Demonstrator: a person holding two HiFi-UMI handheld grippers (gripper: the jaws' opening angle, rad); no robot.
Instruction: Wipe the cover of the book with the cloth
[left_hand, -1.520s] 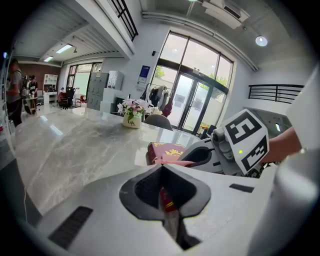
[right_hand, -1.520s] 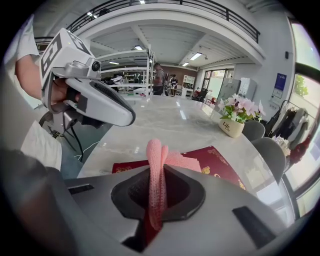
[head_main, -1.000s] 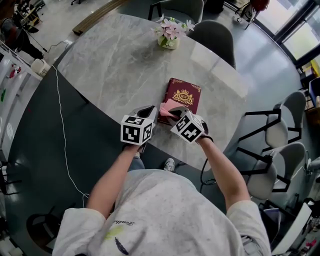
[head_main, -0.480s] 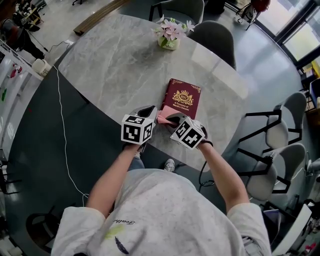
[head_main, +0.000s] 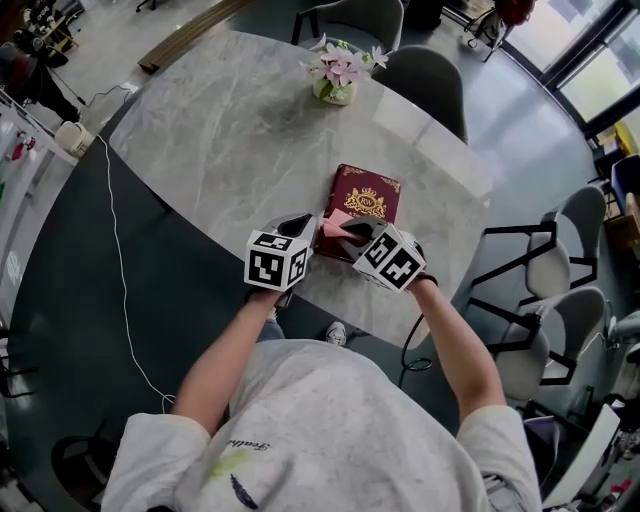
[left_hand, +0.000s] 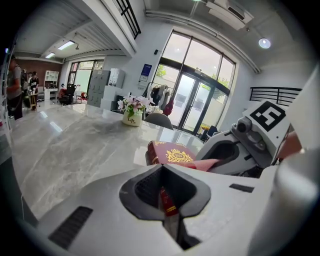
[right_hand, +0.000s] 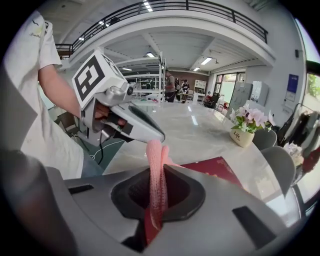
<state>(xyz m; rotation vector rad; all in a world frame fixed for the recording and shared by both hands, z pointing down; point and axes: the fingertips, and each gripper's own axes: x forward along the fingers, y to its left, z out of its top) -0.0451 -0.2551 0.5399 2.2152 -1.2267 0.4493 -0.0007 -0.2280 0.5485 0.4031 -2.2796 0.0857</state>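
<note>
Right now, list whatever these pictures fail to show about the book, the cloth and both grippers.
1. Near end of the book: in the head view it is covered by the left gripper, the right gripper and the cloth.
2. Where the cloth meets the cover: in the right gripper view, that gripper's own body hides it.
3. Print under the gold crest: too small in the head and left gripper views.
4. Dust on the cover: too fine in every view.

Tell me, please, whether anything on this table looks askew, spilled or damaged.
Nothing stands out. The closed dark red book with a gold crest lies flat on the grey marble table. The left gripper is shut on its near edge, and the right gripper is shut on the pink cloth over its cover. The pot of pink flowers stands upright.
</note>
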